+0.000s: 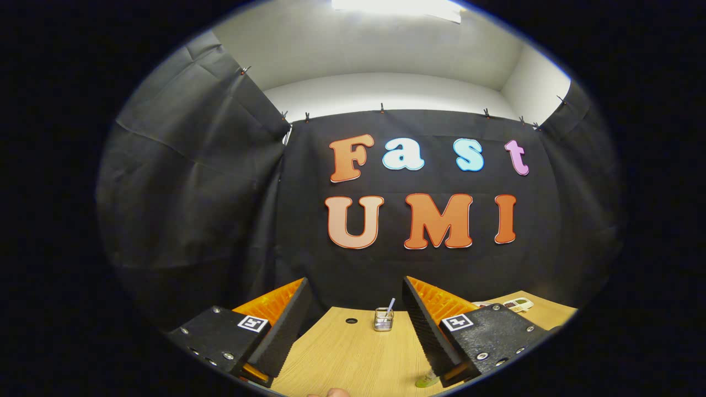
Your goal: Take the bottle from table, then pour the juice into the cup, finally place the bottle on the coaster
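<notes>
Matt wood-grain table (353,353), cloth wall (193,193)

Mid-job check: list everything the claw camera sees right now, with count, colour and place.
Light wooden table: one, tan, beneath the claw.
Small clear container with a straw-like stick: one, transparent, beyond the fingers by the wall.
Dark round hole: one, in the tabletop left of the container.
White flat item: one, far table edge, beyond the right finger; details unclear.
Greenish object: one, partly hidden under the right finger.
Claw: one, open, fingers apart, holding nothing.
</notes>
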A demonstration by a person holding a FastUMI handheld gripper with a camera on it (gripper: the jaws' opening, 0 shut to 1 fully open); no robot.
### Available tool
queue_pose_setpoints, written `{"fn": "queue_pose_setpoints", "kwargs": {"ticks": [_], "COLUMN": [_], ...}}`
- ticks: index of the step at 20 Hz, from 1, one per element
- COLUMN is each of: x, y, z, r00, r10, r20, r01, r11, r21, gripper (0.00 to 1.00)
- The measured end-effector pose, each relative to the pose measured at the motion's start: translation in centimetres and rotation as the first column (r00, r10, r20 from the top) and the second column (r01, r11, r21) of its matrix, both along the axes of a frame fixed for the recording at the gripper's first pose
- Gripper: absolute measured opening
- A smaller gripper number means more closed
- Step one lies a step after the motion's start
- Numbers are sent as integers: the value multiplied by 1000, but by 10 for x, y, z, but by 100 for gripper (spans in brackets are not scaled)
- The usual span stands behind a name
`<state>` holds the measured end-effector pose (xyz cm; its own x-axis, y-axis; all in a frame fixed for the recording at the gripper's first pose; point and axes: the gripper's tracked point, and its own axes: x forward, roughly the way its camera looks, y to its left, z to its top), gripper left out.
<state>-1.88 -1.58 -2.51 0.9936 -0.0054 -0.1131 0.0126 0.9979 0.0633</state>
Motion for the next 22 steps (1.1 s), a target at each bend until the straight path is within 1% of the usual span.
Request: {"fn": "queue_pose_setpoints", "kwargs": {"ticks": [7, 10, 15, 17, 20, 22], "x": [-3, -4, -9, -14, -21, -27], "y": [-24, -27, -34, -43, -68, -86], "z": [-18, -26, -38, -52, -85, -103], "r00": [998, 998, 1000, 1000, 996, 992], "r10": [-47, -40, -24, -24, -62, -96], "r20": [-35, -47, -20, -16, -59, -80], "r01": [48, 41, 23, 24, 62, 94], "r11": [999, 999, 1000, 999, 998, 995], "r21": [20, 15, -21, -22, -8, -25], "gripper": [98, 99, 99, 99, 99, 99]}}
